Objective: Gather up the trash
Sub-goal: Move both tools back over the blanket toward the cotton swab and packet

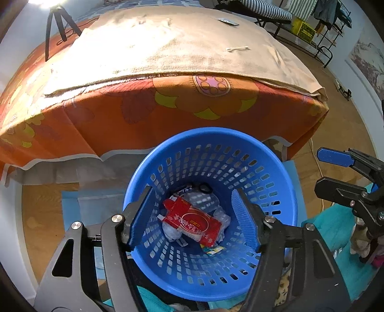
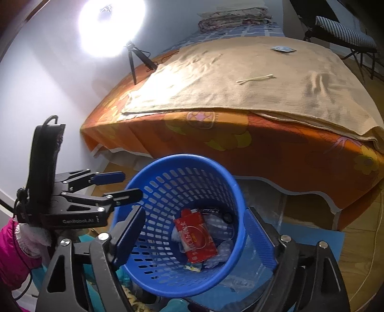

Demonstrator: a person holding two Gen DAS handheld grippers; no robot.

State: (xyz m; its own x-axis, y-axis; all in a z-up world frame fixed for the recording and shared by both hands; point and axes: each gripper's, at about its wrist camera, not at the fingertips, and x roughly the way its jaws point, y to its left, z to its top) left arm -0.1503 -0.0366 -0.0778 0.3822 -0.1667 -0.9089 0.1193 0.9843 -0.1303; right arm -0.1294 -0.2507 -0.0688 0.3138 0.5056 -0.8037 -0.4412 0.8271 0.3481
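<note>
A blue perforated basket (image 1: 283,182) (image 2: 232,192) stands on the floor before the bed. It holds a red packet (image 1: 194,222) (image 2: 195,236), crumpled clear plastic and other scraps. My left gripper (image 1: 192,216) is open and empty above the basket's mouth; it also shows in the right wrist view (image 2: 128,186). My right gripper (image 2: 196,236) is open and empty over the basket, and it shows at the right edge of the left wrist view (image 1: 322,170). On the tan blanket lie a cotton swab (image 1: 237,49) (image 2: 255,78) and a small foil wrapper (image 1: 229,21) (image 2: 283,49).
The bed (image 1: 144,115) has an orange flowered sheet under the tan blanket (image 2: 240,96). A black tripod (image 1: 58,24) (image 2: 135,60) with a bright lamp stands on the bed's far left. A dark folding cot (image 2: 345,33) stands behind. Blue mats (image 2: 319,242) and teal cloth lie on the wooden floor.
</note>
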